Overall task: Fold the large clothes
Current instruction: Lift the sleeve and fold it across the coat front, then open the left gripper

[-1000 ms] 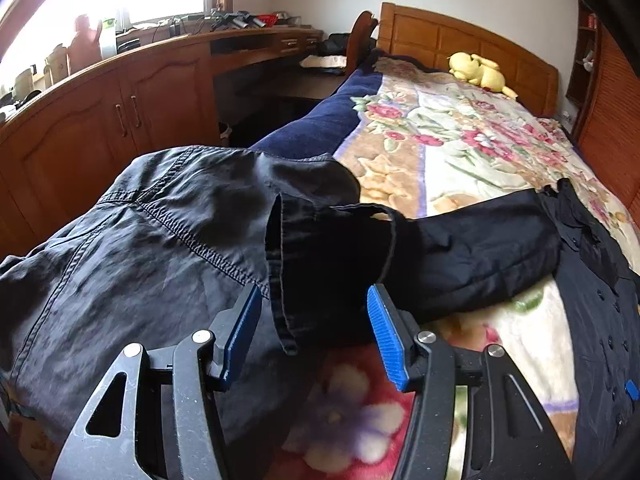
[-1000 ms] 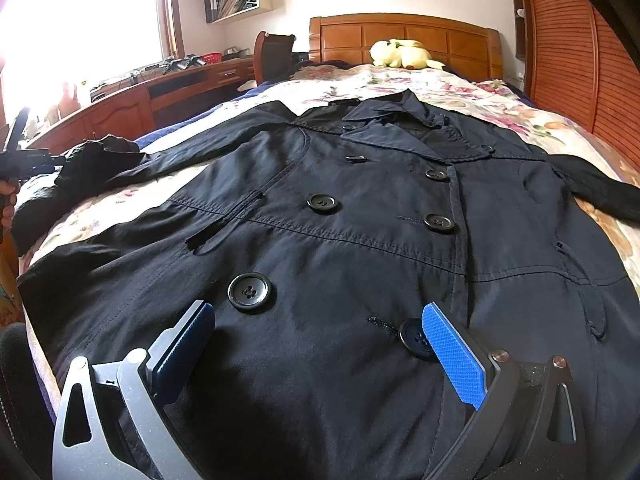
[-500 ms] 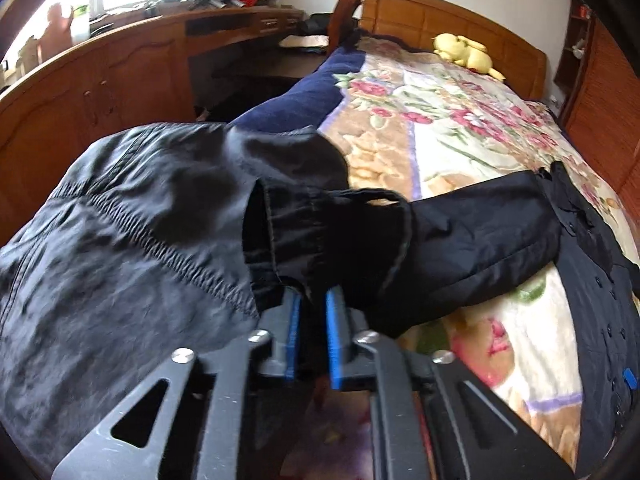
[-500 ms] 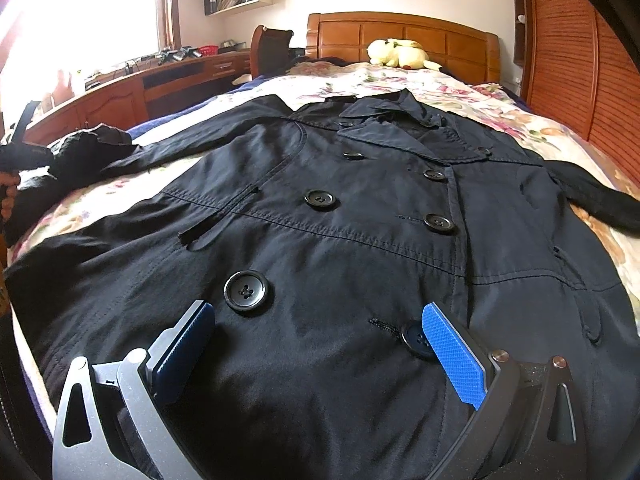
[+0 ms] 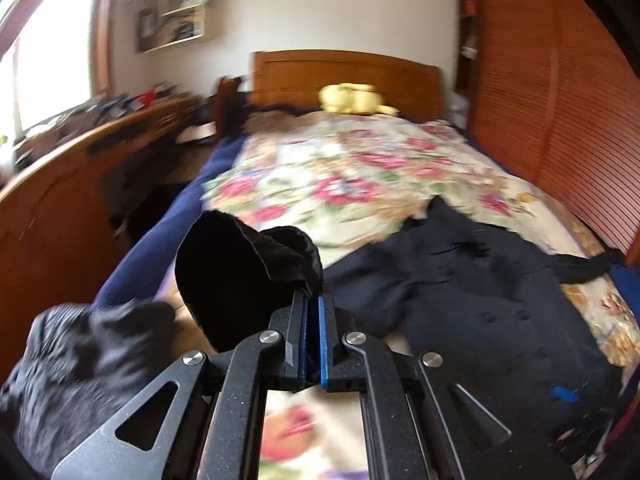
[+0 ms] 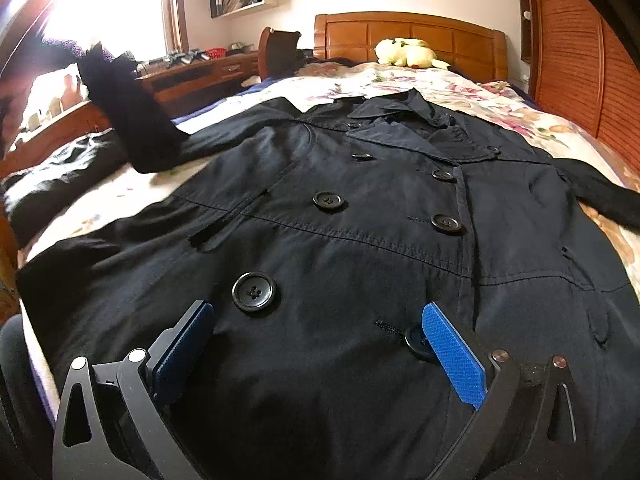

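Note:
A dark navy double-breasted coat (image 6: 360, 220) lies face up on the floral bedspread (image 6: 460, 96); it also shows in the left wrist view (image 5: 480, 280). My left gripper (image 5: 313, 300) is shut on the cuff of the coat's sleeve (image 5: 240, 272) and holds it lifted above the bed's left side. In the right wrist view that raised sleeve (image 6: 132, 120) stands up at the left. My right gripper (image 6: 320, 344) is open and rests low over the coat's lower front, its blue pads (image 6: 452, 356) either side of the buttons (image 6: 254, 291).
A second dark garment (image 5: 80, 368) is bunched at the bed's near left edge. A wooden desk (image 5: 60, 184) runs along the left. The headboard (image 6: 408, 36) and a yellow plush toy (image 6: 404, 53) are at the far end. Wooden slatted doors (image 5: 560, 140) line the right.
My left gripper closed on the sleeve cuff, then lifted it up and swung toward the coat body. The right gripper has stayed open and nearly still.

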Available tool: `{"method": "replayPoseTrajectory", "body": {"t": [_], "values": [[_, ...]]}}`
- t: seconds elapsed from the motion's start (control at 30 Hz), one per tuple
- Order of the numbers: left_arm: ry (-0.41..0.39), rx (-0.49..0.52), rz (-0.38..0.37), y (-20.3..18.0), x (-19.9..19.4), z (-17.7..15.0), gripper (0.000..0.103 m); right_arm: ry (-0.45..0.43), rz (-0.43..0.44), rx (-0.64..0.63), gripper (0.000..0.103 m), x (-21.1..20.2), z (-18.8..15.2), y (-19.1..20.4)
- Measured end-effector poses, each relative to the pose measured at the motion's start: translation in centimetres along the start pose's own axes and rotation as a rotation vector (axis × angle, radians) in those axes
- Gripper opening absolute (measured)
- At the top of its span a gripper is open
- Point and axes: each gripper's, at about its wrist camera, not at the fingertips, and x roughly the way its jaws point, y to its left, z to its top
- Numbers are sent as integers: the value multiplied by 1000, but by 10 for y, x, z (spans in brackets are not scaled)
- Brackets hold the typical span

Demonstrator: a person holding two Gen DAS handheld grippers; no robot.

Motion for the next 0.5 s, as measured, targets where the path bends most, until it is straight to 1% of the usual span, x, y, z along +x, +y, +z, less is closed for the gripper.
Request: {"method": "replayPoseTrajectory", "body": {"t": [0.03,0.07,0.2,0.27,0.37,0.47,0.5], "values": [[1,26,-15,-21,1,8,5,-5,11,9,103,-1,0,-2],[2,66,-32,-51,2,18,5,-8,20,17,103,-1,-1,-4],[-3,187,-65,-134,0,43,5,-22,73,65,103,-4,0,-16],[-1,224,-80,-166,-2,49,5,-22,105,99,103,-7,1,-25],[8,269,-96,-200,-1,50,5,-33,151,133,103,-15,2,-40],[13,276,-103,-215,2,42,5,-55,140,145,103,-25,4,-52],[16,269,-118,-214,1,36,5,-63,131,142,103,-28,4,-55]]}}
